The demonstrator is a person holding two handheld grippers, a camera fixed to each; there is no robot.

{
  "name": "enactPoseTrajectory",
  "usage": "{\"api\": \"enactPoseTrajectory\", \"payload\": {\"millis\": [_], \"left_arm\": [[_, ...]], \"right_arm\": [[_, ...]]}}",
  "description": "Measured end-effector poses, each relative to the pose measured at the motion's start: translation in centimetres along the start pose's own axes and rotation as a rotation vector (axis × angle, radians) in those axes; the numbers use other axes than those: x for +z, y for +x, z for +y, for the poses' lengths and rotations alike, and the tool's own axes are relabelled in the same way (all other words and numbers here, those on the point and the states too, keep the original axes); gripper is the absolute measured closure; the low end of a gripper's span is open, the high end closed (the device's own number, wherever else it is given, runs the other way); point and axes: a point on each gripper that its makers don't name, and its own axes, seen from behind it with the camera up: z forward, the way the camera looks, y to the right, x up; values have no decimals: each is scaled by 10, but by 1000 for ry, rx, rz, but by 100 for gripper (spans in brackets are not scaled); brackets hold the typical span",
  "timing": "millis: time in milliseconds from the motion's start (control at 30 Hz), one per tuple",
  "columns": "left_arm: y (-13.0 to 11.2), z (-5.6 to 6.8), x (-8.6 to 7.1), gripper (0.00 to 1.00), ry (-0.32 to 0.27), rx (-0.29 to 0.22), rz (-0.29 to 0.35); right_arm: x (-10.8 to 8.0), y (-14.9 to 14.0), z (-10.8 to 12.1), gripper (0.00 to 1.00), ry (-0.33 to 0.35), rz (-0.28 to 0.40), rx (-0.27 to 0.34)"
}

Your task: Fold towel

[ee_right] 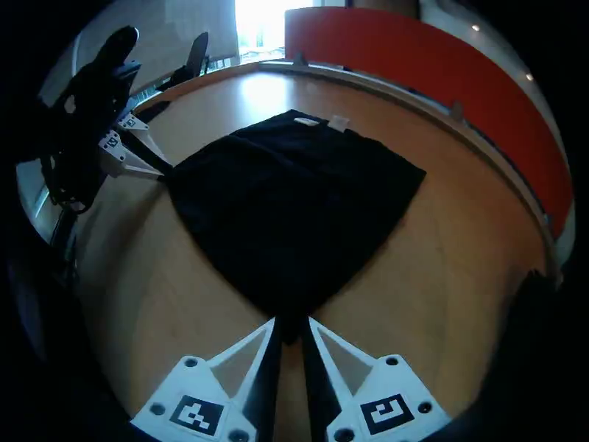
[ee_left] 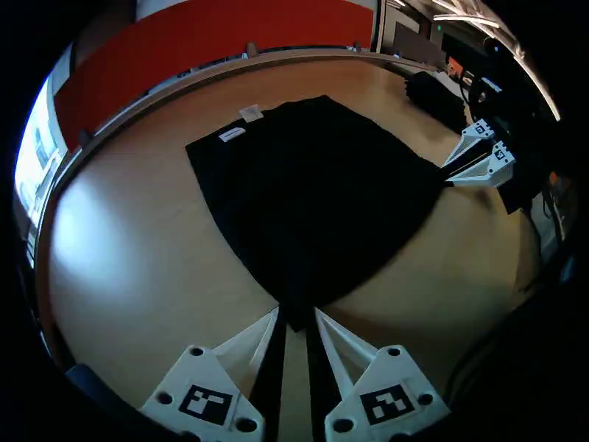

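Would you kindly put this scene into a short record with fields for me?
cloth: black towel, lying flat
surface: light wooden table
left tongs: shut on the towel corner nearest them
right tongs: shut on the neighbouring corner
tag: small white tag at the far corner
backdrop: red panel beyond the table edge

Surface findings
Matt black cloth towel [ee_left: 316, 199]; smooth pale wood table [ee_left: 125, 243], satin sheen; matt white plastic on the left gripper [ee_left: 297, 324].
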Motion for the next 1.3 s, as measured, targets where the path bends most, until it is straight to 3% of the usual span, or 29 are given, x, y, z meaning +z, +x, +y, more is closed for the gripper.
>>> {"api": "enactPoseTrajectory", "payload": {"millis": [500,833,1300], "left_arm": [[4,5,-12,87,-1,-53,8],[24,4,-40,87,18,-83,44],[57,4,-85,87,33,-112,95]], "right_arm": [[-13,19,6,83,-21,42,1],[-36,42,8,84,-40,90,-14],[-84,75,0,83,-59,159,-31]]}}
